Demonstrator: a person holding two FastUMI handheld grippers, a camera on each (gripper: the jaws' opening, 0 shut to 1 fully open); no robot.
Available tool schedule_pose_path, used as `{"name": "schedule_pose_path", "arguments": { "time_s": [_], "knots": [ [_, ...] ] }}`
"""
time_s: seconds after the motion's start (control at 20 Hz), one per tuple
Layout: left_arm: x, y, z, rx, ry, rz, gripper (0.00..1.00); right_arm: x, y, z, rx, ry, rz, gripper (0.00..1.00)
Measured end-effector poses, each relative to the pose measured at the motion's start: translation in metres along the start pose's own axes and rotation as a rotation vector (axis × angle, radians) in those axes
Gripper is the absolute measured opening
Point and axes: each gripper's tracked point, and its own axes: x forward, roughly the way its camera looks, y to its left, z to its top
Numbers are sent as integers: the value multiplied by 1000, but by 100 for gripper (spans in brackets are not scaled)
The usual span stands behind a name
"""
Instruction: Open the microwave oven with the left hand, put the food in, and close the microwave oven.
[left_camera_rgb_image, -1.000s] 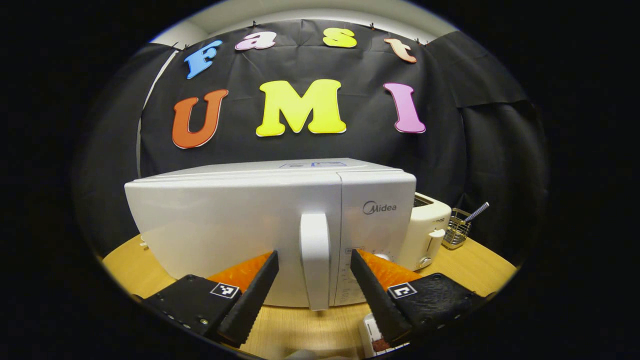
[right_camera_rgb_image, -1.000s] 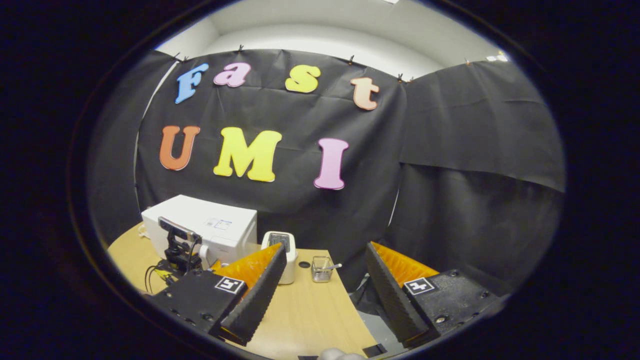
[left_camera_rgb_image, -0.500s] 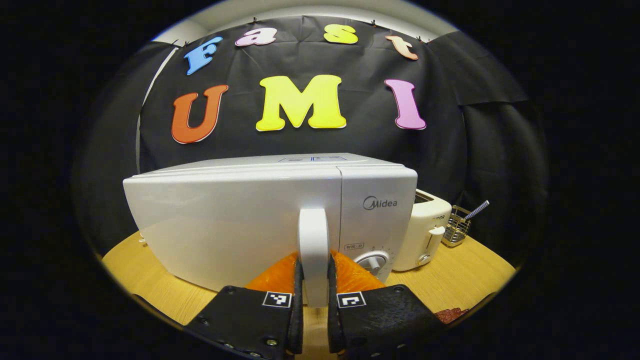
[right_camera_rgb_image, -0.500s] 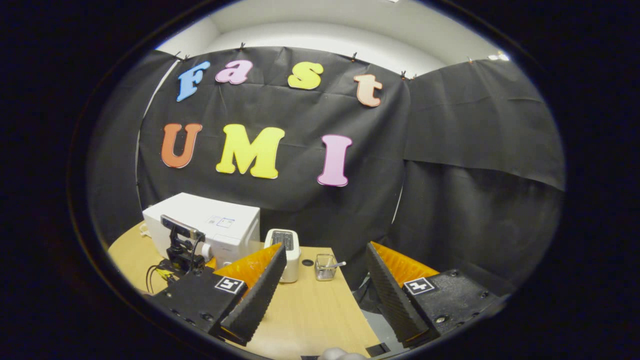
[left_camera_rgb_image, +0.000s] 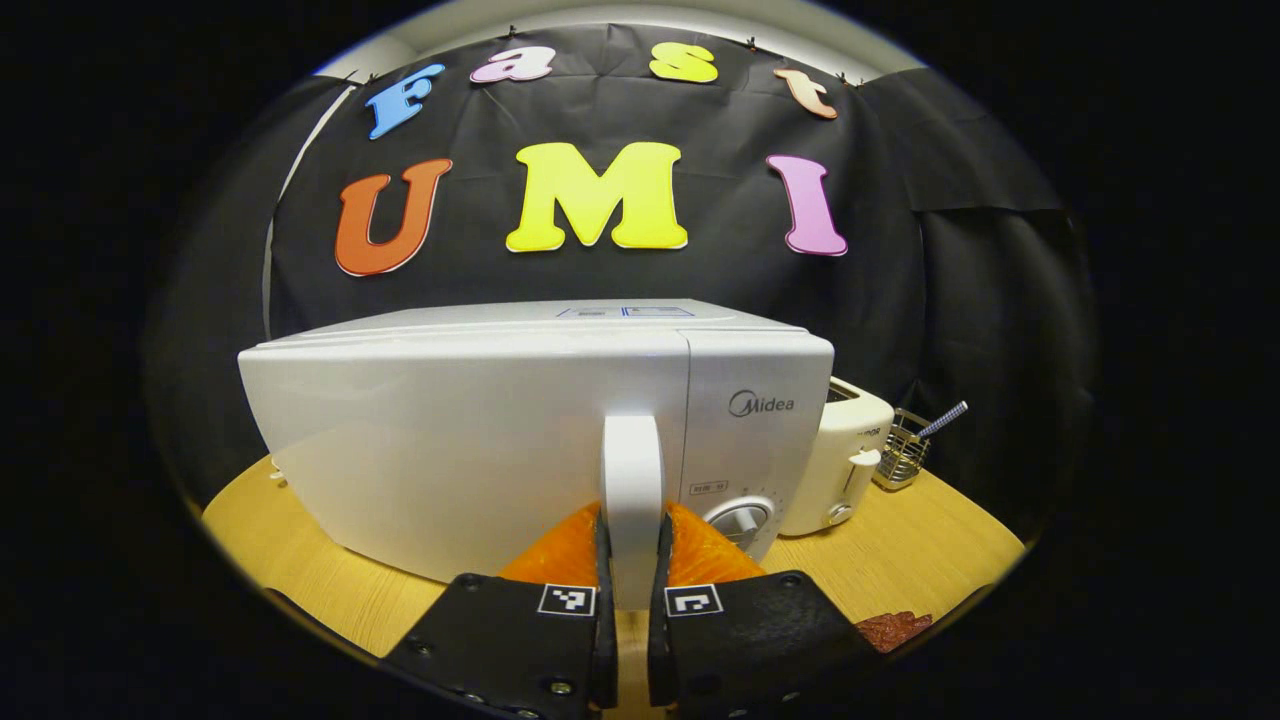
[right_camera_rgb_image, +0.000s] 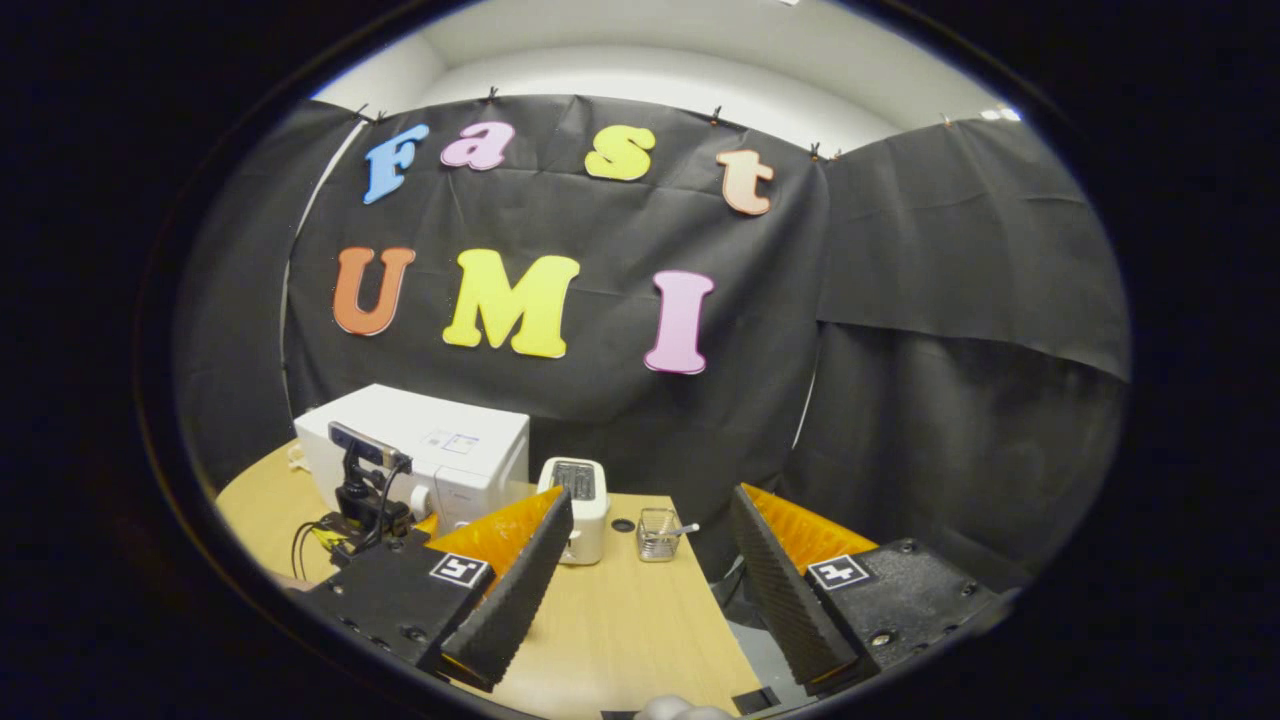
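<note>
White microwave (left_camera_rgb_image: 470, 430), cream toaster (left_camera_rgb_image: 838, 460), light wood-grain table (left_camera_rgb_image: 900, 555).

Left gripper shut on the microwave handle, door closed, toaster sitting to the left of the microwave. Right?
Not quite. The left gripper is shut on the handle and the microwave door looks closed, but the toaster sits to the microwave's right, as the left gripper view shows.

The food (left_camera_rgb_image: 893, 630) (dark reddish) is cut off at the picture's edge.
</note>
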Motion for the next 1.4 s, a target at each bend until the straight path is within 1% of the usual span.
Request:
{"name": "schedule_pose_path", "arguments": {
  "time_s": [0.15,0.2,0.25,0.3,0.4,0.55,0.7,0.8,0.95,1.05,1.1,1.15,1.25,1.3,1.35,1.4],
  "knots": [
    [-10,1,-4,-4,21,5,12,1,2,-1,-1,4,16,100],
    [-18,2,-7,18,18,3,11,1,1,0,-1,1,17,96],
    [-32,3,-9,47,3,-2,11,1,0,1,-4,1,20,100],
    [-46,6,-10,64,-11,-6,12,1,4,-1,-3,1,33,100],
    [-71,13,-20,67,8,-17,12,2,13,-5,-5,4,59,100],
    [-107,27,-30,46,37,-23,11,3,36,-10,8,22,118,100],
    [-142,46,-41,32,73,-6,11,0,64,-11,15,29,182,100],
    [-167,63,-45,37,76,20,12,-5,85,-4,11,15,224,100],
    [-194,92,-53,57,79,96,17,-14,115,0,-11,8,284,100],
    [-213,114,-57,55,87,142,19,-22,134,4,-19,-3,317,100],
    [-221,126,-61,54,90,164,19,-26,143,3,-18,-6,334,96],
    [-230,139,-63,51,96,190,19,-31,150,3,-16,-7,346,96],
    [-241,156,-66,56,97,221,20,-39,164,-1,-17,-6,367,96],
    [-247,164,-68,60,102,232,20,-42,168,0,-16,-6,376,100],
    [-251,171,-68,61,93,233,20,-46,173,0,-18,-4,382,100],
    [-253,176,-68,52,89,227,20,-50,175,-2,-19,-6,386,96]
  ]
}}
